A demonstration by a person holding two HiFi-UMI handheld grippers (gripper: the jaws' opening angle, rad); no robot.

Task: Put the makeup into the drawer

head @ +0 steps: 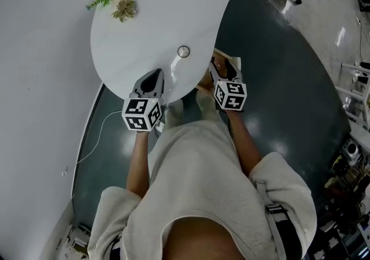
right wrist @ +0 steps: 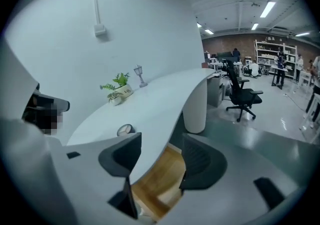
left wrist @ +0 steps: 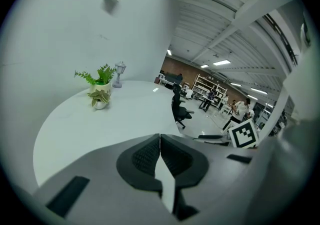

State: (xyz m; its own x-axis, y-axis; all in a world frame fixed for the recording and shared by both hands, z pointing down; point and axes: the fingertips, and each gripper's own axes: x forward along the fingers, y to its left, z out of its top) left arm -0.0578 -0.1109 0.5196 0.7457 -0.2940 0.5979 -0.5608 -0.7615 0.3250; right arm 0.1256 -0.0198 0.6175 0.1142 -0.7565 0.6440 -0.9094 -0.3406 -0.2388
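Makeup compact [head: 183, 51]: we log it flat on the white table [head: 133, 33], ahead-left of our right gripper [head: 223, 67], jaws spread empty over the open drawer [right wrist: 162, 174]; left gripper [head: 154, 74] pressed together.

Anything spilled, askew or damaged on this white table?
Nothing stands out. The potted plant stands upright, the round compact lies flat near the edge of the table, and nothing is spilled.
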